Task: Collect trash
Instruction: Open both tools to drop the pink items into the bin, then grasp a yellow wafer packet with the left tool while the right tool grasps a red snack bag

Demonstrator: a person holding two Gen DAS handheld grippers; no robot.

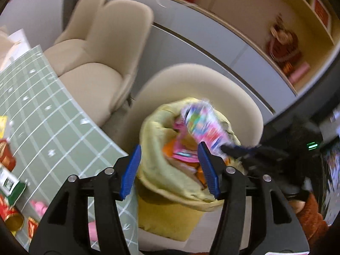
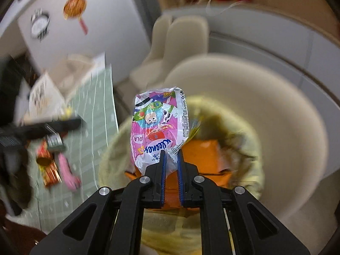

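Note:
A yellow bag (image 1: 157,170) stands open-mouthed on a beige chair seat (image 1: 212,85), beside the table's edge. Inside it lie orange packaging (image 2: 204,155) and a pink packet (image 1: 182,153). My right gripper (image 2: 171,152) is shut on the bottom edge of a pink and white cartoon-printed wrapper (image 2: 159,123), which stands up over the bag's mouth (image 2: 250,140). The left wrist view shows the same wrapper (image 1: 204,123), blurred, above the bag. My left gripper (image 1: 169,145) hangs open just over the bag's near rim, with its pads pressing on nothing.
A table with a green checked cloth (image 1: 53,116) lies to the left. On it are a red can (image 1: 10,214), a green carton (image 1: 10,187) and a pink item (image 1: 40,206). Two more beige chairs (image 1: 95,63) stand behind. Wall shelves (image 1: 286,42) hold ornaments.

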